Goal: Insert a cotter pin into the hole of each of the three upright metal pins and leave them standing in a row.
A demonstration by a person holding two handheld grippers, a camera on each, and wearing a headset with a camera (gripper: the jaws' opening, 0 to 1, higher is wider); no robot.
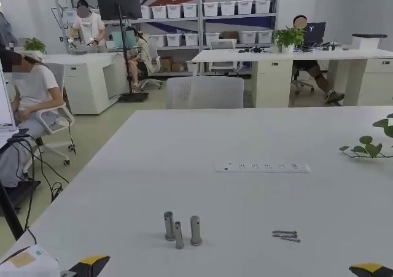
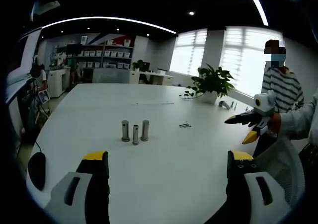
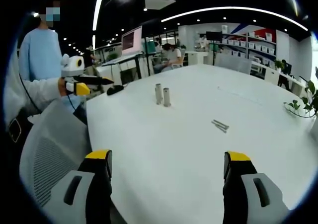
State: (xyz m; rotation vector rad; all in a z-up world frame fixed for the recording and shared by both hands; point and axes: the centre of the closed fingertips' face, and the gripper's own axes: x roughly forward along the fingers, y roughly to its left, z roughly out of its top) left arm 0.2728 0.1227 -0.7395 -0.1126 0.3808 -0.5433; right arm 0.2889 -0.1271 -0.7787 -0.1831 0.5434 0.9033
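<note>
Three short grey cylindrical metal pins (image 1: 178, 234) stand upright in a tight cluster on the white surface (image 1: 258, 197), near its front edge. The middle one is shorter and sits slightly toward the viewer. In the head view, a small bunch of thin grey cotter pins (image 1: 285, 234) lies flat at 3 o'clock from the metal pins, well apart from them; the count is too small to read. A white power strip (image 1: 262, 167) lies at 1 o'clock, further back. A green plant sprig (image 1: 368, 147) lies at 2 o'clock by the surface edge.

Left tongs (image 2: 168, 157): jaws wide apart, empty, pointing at the metal pins (image 2: 135, 131) from off the near edge.

Right tongs (image 3: 168, 157): jaws likewise wide, empty, with the cotter pins (image 3: 220, 125) at 1 o'clock ahead.
</note>
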